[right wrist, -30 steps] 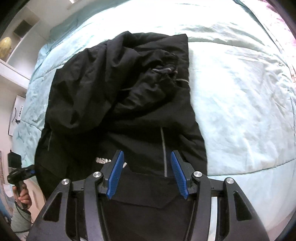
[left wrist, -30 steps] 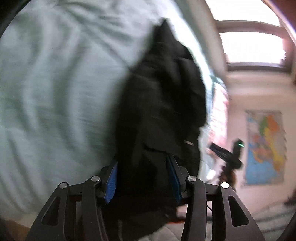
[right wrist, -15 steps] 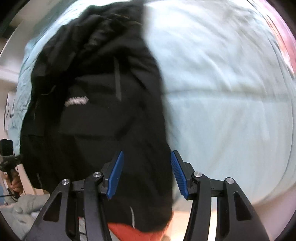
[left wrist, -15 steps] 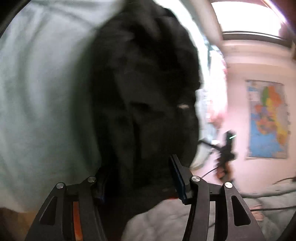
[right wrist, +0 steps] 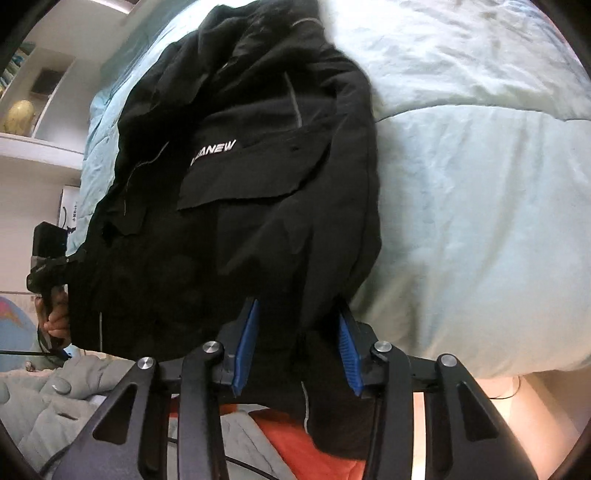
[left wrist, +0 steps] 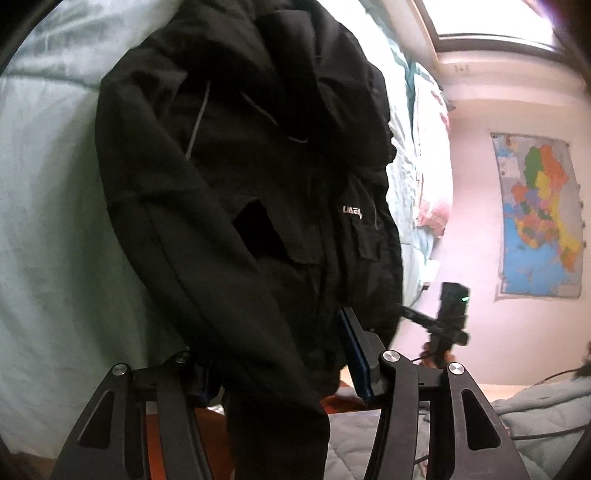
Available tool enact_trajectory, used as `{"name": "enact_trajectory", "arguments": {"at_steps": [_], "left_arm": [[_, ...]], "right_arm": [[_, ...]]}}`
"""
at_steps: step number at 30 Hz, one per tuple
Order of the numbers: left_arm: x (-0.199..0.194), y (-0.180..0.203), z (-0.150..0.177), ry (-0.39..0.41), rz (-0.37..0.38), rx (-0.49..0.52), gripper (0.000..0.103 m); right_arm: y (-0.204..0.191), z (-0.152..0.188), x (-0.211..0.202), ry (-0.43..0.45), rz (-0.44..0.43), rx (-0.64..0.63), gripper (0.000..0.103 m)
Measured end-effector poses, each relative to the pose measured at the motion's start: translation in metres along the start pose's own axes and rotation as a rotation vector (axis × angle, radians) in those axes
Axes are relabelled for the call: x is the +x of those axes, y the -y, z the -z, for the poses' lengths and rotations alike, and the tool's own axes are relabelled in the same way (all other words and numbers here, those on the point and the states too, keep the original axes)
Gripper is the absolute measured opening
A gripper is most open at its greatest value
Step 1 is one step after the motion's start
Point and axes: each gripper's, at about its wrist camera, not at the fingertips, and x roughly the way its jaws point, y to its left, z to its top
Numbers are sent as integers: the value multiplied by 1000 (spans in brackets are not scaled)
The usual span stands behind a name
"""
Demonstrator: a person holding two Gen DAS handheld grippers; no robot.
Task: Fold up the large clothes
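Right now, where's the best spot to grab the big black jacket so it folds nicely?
Probably the bottom hem of the black jacket, one corner per gripper, coming from the near edge of the bed. The hem hangs toward you there and is flat and thin, unlike the bunched hood end. The left gripper and right gripper each straddle that hem; I can't tell if they pinch it.

Behind your work you have a pale mint quilted bedspread point(right wrist: 480, 184) covering the bed, with a pink-and-white pillow point(left wrist: 434, 199) lying near its far edge. On the pink wall hangs a colourful map point(left wrist: 537, 218), and above it a bright window point(left wrist: 495, 18) glares. In the right wrist view a white shelf point(right wrist: 33, 144) holds a yellowish rounded object point(right wrist: 18, 116). A grey quilted blanket point(right wrist: 48, 398) sits bunched below the bed's near edge, beside an orange cloth point(right wrist: 295, 443)
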Motion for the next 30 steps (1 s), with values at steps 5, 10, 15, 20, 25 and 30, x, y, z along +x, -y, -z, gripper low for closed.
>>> {"name": "enact_trajectory", "arguments": {"at_steps": [5, 10, 15, 20, 25, 30], "left_arm": [[8, -19, 20, -77, -74, -16, 56], [16, -43, 45, -135, -108, -88, 56], [-8, -24, 38, -18, -69, -83, 13], [-74, 10, -2, 219, 48, -48, 13], [-125, 38, -34, 369, 145, 12, 13], [-151, 40, -60, 426, 229, -14, 13]], "right_arm": [[50, 15, 29, -70, 10, 136, 47], [75, 41, 52, -175, -76, 193, 52], [40, 26, 30, -110, -109, 92, 23], [5, -20, -17, 29, -239, 46, 21], [-36, -82, -63, 167, -341, -43, 21], [-48, -141, -104, 308, -386, -40, 21]]}}
